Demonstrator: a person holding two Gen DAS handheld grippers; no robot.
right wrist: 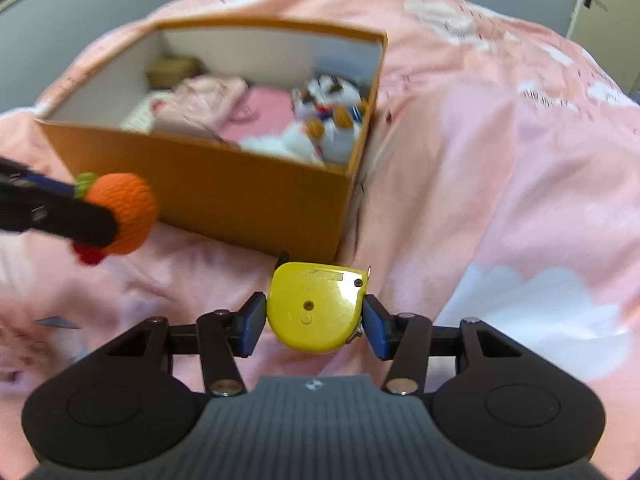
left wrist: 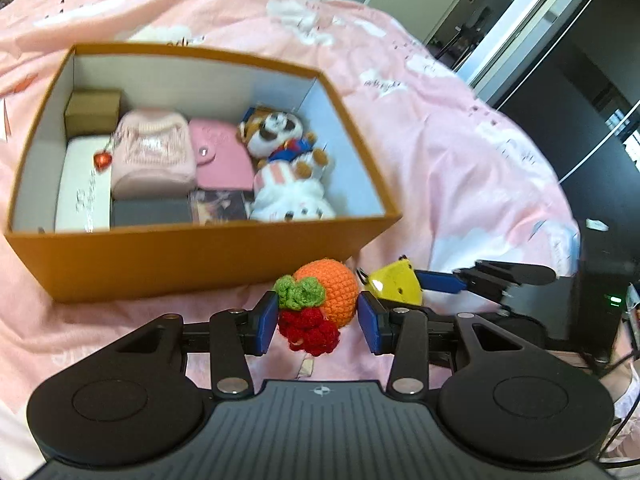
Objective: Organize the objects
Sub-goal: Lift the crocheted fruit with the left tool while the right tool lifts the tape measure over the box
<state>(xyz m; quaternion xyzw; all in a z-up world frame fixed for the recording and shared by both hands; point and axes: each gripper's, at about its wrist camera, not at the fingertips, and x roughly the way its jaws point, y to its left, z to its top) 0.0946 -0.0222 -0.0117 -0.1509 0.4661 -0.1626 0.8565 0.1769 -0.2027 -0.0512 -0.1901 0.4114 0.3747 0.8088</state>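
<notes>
A crochet toy (left wrist: 332, 288) with an orange ball, green leaves and red berries sits between the blue pads of my left gripper (left wrist: 318, 322), which is shut on it just above the pink bedspread (left wrist: 460, 160). In the right wrist view the same toy (right wrist: 128, 208) hangs at the left in the left gripper's fingers (right wrist: 60, 212). A yellow tape measure (right wrist: 316, 308) is pinched on both sides by my right gripper (right wrist: 316, 322), close to the box's near corner. The open orange box (left wrist: 160, 256) lies behind both grippers.
The box holds plush toys (left wrist: 288, 160), pink knitted items (left wrist: 152, 156), a small brown carton (left wrist: 92, 112) and a white case (left wrist: 84, 184). A dark unit with a green light (left wrist: 592, 300) stands past the bed's right edge. Doors and dark cabinets (left wrist: 560, 60) stand beyond.
</notes>
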